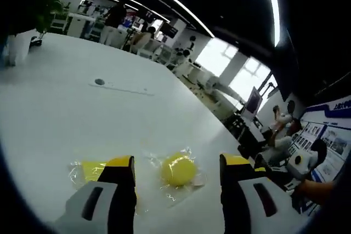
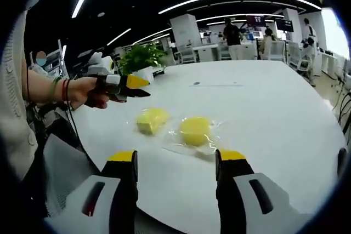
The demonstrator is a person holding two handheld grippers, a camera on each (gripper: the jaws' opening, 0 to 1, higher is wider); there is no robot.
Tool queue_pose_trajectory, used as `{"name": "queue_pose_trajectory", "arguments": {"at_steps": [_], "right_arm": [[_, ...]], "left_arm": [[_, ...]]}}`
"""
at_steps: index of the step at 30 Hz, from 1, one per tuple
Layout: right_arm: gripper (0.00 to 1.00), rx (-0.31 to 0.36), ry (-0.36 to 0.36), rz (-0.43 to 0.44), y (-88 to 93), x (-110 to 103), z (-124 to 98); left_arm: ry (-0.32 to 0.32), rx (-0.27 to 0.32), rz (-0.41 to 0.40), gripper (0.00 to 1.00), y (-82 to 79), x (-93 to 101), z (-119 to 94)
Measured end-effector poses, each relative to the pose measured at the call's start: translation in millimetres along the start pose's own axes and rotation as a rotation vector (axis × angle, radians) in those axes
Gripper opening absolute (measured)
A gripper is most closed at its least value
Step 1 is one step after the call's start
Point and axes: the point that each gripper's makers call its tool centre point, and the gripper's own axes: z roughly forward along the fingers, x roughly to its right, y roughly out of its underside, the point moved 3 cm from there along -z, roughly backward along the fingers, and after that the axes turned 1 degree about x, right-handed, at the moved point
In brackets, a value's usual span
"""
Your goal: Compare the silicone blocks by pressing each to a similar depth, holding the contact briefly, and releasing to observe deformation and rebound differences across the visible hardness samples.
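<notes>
Two yellow silicone blocks lie in clear plastic wrap on the white table (image 1: 82, 113). The round block (image 1: 178, 169) sits just beyond and between the jaws of my left gripper (image 1: 179, 161), which is open and apart from it. The other block (image 1: 92, 170) is partly hidden behind the left jaw. In the right gripper view the round block (image 2: 194, 130) and the squarer block (image 2: 152, 120) lie side by side ahead of my right gripper (image 2: 176, 157), open and holding nothing. The left gripper (image 2: 136, 86), held in a hand, hovers to the left above the squarer block.
A potted plant (image 2: 141, 56) stands at the table's far end. A small dark round fitting (image 1: 99, 81) is set in the tabletop. The table edge (image 2: 181, 212) runs close under the right gripper's jaws. A sleeve (image 2: 13, 108) shows at the left, with desks and people beyond.
</notes>
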Motion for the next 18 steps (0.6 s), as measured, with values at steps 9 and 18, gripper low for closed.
{"name": "queue_pose_trajectory", "arguments": {"at_steps": [9, 18], "right_arm": [[0.52, -0.012, 0.012, 0.014, 2.7, 8.8, 0.0], [0.51, -0.029, 0.016, 0.015, 5.4, 18.1, 2.5]], "left_arm": [[0.003, -0.044, -0.009, 0.61, 8.2, -6.9, 23.0], [-0.012, -0.063, -0.067, 0.60, 16.1, -19.8, 42.7]]}}
